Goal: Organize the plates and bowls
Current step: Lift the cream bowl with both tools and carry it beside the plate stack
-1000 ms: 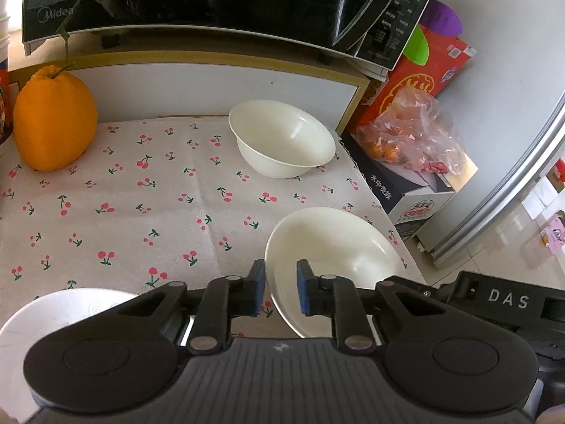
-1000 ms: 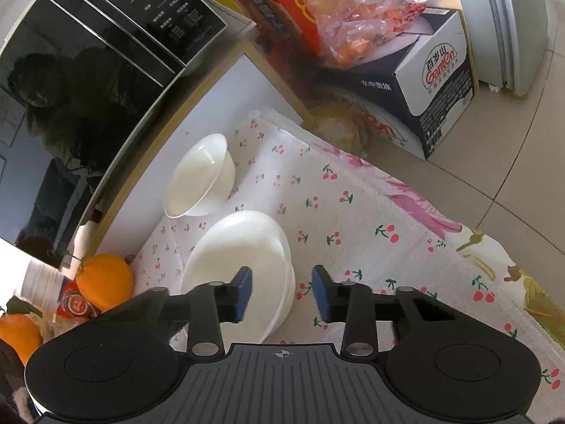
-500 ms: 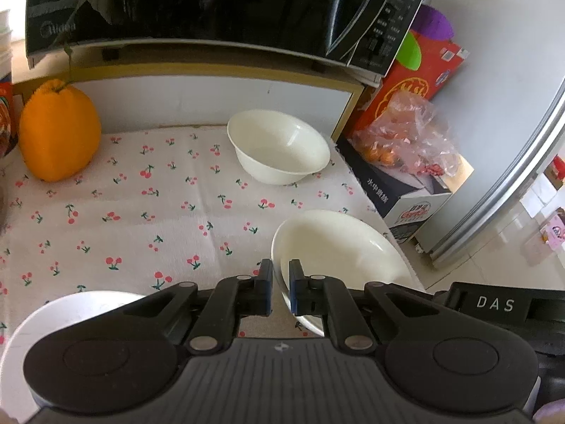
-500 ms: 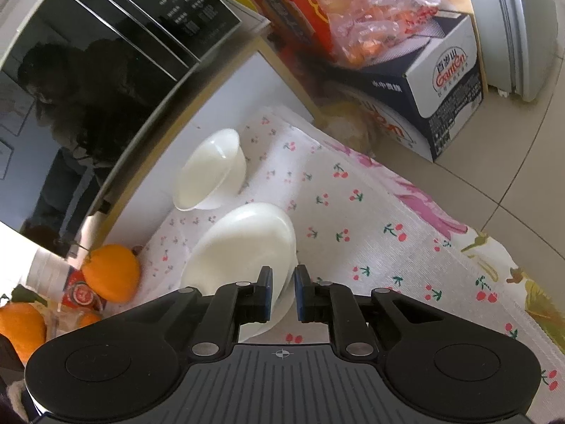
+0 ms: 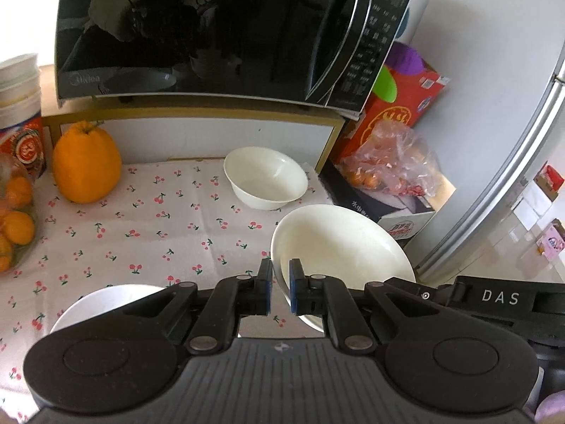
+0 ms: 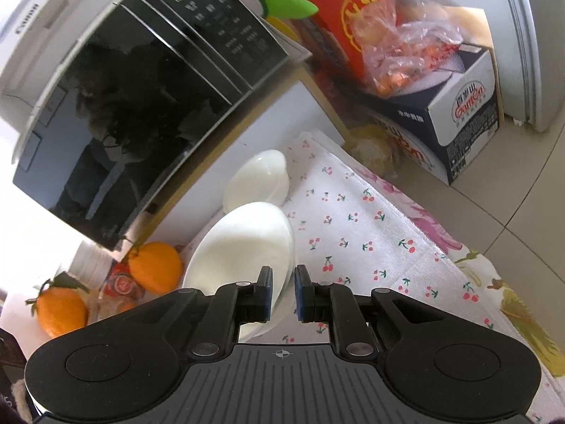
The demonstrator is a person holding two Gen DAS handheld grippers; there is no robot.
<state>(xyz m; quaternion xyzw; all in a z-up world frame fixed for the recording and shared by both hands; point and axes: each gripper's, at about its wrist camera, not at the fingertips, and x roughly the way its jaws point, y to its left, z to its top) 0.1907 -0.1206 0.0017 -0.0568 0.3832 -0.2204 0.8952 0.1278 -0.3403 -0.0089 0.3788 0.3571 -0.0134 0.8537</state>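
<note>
A white deep plate (image 5: 339,243) hangs tilted above the cherry-print cloth (image 5: 148,233). My left gripper (image 5: 280,291) is shut on its near left rim. In the right wrist view the same plate (image 6: 243,247) has its right rim pinched in my right gripper (image 6: 282,293), which is also shut. A white bowl (image 5: 265,178) stands upright on the cloth behind the plate, near the shelf's right post, and shows beyond the plate as the bowl (image 6: 257,180). Another white dish (image 5: 106,300) lies at the lower left, partly hidden by my left gripper.
A black microwave (image 5: 212,35) sits on the shelf just above the cloth. A large orange fruit (image 5: 86,164) stands at the back left, beside bagged oranges (image 5: 14,219). Off the right edge are a cardboard box (image 5: 399,219), a bag of fruit (image 5: 385,162) and the fridge door (image 5: 512,141).
Both grippers went from open to shut on the plate's rim. Both hands then rose, lifting the plate off the cloth and tilting it.
</note>
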